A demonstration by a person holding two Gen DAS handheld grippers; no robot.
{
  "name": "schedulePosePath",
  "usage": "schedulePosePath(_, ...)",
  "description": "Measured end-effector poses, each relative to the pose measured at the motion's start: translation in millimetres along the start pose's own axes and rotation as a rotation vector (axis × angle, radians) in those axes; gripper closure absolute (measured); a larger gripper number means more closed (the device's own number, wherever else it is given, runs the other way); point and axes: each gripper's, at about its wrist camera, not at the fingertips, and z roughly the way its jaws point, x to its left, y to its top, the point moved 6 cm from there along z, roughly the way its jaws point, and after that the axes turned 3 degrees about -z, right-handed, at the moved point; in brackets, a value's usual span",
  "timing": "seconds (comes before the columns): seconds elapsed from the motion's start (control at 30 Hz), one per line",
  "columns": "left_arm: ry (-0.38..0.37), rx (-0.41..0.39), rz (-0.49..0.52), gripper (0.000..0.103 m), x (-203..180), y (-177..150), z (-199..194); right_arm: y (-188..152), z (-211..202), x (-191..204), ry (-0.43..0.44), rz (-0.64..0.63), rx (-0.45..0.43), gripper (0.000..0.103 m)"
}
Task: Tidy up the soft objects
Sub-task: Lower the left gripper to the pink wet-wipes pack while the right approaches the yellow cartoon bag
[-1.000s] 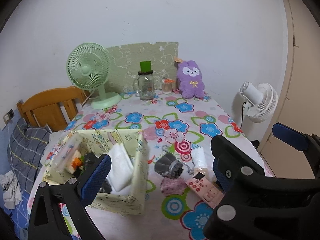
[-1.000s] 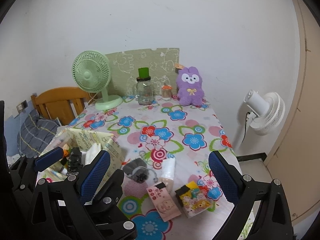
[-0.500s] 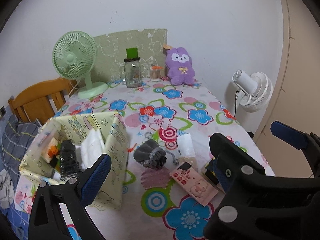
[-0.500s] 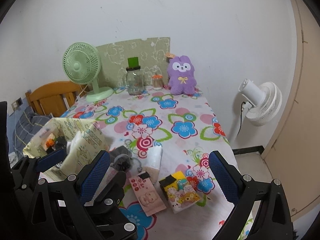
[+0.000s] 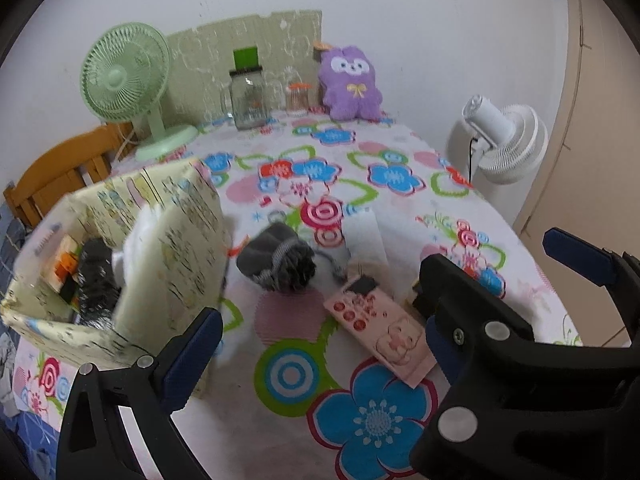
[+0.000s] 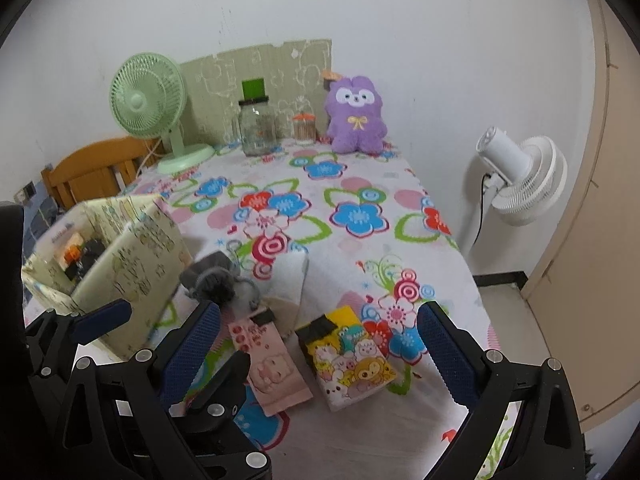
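Note:
A grey rolled sock lies on the flowered tablecloth just right of a pale patterned box. Behind the sock rests a white rolled cloth, and in front of it a pink packet. A yellow cartoon packet sits right of the pink packet. The box holds a white cloth and dark and orange items. My left gripper hangs open above the table's near edge, holding nothing. My right gripper is open and empty over the two packets.
At the back of the table stand a purple plush, a glass jar, a small orange-lidded jar and a green fan. A white floor fan stands to the right, a wooden chair to the left.
Both grippers have moved forward and down toward the items at the near end of the table. Both stay open, and nothing on the table has moved.

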Motion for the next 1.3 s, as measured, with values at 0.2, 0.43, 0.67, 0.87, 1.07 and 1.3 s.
schedulePosePath(0.2, -0.009, 0.027, 0.014, 0.001, -6.3, -6.9, 13.1, -11.1, 20.2, -6.9, -0.002, 0.009, 0.050, 0.003)
schedulePosePath(0.43, -0.010, 0.071, 0.006, 0.001, -9.0, -12.4, 28.3, -18.8, 36.8, -13.4, 0.002, 0.020, 0.089, 0.006)
schedulePosePath(0.67, -0.010, 0.106, 0.014, 0.002, -13.0, -20.1, 40.6, -28.8, 53.7, -16.9, 0.016, 0.020, 0.146, 0.013)
schedulePosePath(0.87, -0.013, 0.115, 0.019, 0.002, -15.1, -21.3, 45.6, -34.5, 65.2, -16.3, 0.052, 0.035, 0.186, 0.021)
schedulePosePath(1.07, -0.011, 0.128, 0.020, 0.002, -18.2, -19.8, 49.0, -36.3, 72.5, -16.4, 0.076, 0.051, 0.213, 0.039)
schedulePosePath(1.3, -0.010, 0.126, 0.038, 0.002, -26.5, -16.6, 49.0, -35.7, 68.3, -24.1, 0.075, 0.058, 0.210, 0.049)
